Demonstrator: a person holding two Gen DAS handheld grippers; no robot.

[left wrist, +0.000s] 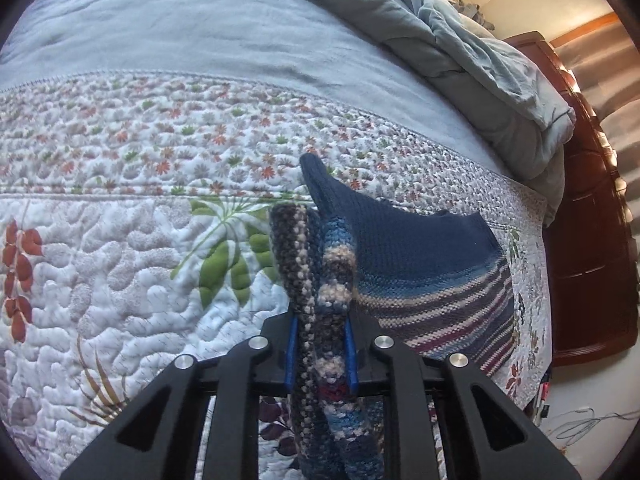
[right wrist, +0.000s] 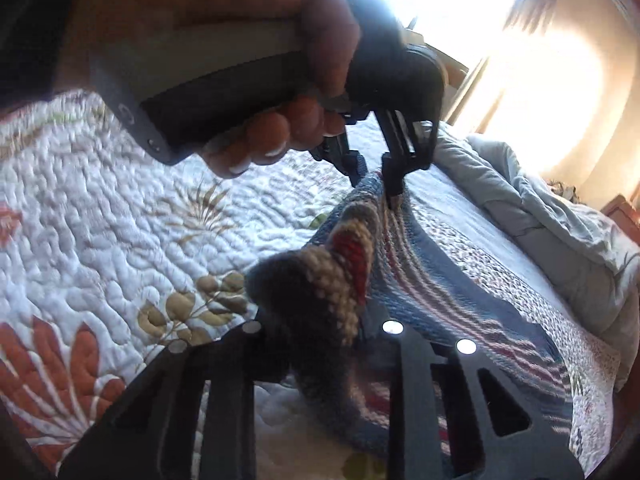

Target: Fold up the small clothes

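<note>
Jaws of the left gripper (left wrist: 321, 354) pinched on a bunched edge of the knit (left wrist: 420, 248); blue pads press the striped yarn from both sides. Jaws of the right gripper (right wrist: 320, 320) likewise clamped on another bunched edge of the same knit (right wrist: 452, 280), though its fingertips are buried in the wool.

Knit: navy top part, blue, purple and cream stripes below. Held edges lifted off the quilt (left wrist: 120, 248); the rest drapes down onto it, far end lying flat.

In the right wrist view the left gripper (right wrist: 380, 184) shows from outside, gripping the knit's far edge, a hand (right wrist: 280, 128) wrapped round its handle.

Grey duvet (left wrist: 460, 48) heaped at the bed's far side. Wooden footboard (left wrist: 588, 240) beyond it. Bright window glare, upper right of the right wrist view.
</note>
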